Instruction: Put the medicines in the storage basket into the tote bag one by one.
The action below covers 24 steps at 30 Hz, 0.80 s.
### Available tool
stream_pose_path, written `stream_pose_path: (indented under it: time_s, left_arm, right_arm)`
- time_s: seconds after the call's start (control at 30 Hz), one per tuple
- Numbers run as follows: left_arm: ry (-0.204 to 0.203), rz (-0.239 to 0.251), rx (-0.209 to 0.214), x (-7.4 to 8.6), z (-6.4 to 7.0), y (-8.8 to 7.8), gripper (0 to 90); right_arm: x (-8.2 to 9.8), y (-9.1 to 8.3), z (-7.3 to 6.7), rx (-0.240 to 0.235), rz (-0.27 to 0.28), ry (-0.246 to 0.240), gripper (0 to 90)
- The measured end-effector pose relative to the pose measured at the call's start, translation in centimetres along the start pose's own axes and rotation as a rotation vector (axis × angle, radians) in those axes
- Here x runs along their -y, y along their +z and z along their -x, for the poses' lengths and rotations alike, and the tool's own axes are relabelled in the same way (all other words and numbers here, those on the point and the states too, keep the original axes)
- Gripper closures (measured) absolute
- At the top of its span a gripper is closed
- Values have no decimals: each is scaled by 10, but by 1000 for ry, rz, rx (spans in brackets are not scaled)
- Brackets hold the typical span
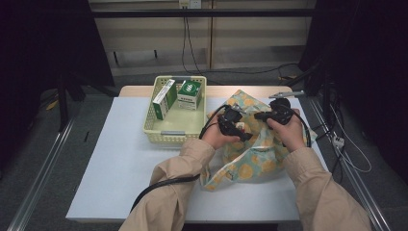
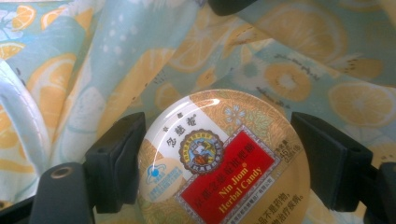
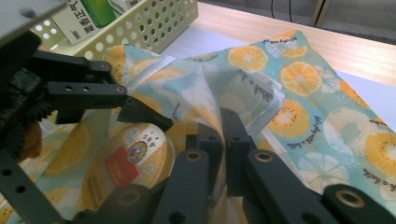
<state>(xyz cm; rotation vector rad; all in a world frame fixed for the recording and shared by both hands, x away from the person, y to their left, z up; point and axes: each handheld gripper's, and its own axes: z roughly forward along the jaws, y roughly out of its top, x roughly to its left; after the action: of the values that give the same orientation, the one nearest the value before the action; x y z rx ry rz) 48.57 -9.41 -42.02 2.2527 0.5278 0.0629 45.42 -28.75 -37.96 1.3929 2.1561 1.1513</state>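
low in the left gripper view, my left gripper point(image 2: 219, 163) clamps the round candy tin point(image 2: 224, 163) inside the bag point(image 2: 289, 60). my right gripper point(image 3: 223, 140) pinches the bag's edge shut, mid-frame. i judge i'm loading; next, release. basket point(image 1: 159, 130) upper left.

Seen from above the person's side, the high view looks forward and down across the whole table point(image 1: 120, 159), taking in the basket point(image 1: 174, 131) and bag point(image 1: 250, 163) at a distance. The left gripper view sits close behind its own jaws, tight on the tin point(image 2: 224, 163) against the bag's cloth point(image 2: 140, 60). The right gripper view, also close, looks over the same tin point(image 3: 126, 161), bag point(image 3: 299, 79) and basket point(image 3: 154, 23), with the left gripper point(image 3: 140, 114) at its left.
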Motion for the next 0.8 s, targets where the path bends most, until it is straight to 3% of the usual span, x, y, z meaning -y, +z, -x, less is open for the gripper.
stream_pose_path:
  time_s: [0.23, 0.27, 0.4, 0.57, 0.8]
  left_arm:
    - [-16, 50, 11, -6, -9, 16, 204]
    - [-40, 59, 16, -6, -10, 18, 193]
    - [-57, 77, 7, -7, -13, 17, 128]
    - [-50, 75, 10, -7, -12, 2, 131]
    - [-43, 75, -2, -3, -16, -36, 119]
  right_arm:
    - [-1, -1, 1, 6, 5, 11, 890]
    - [-1, -1, 1, 7, 4, 12, 888]
    - [0, -2, 4, 5, 3, 17, 887]
    - [1, -1, 4, 4, -5, 19, 888]
    - [0, -1, -4, 1, -21, -3, 887]
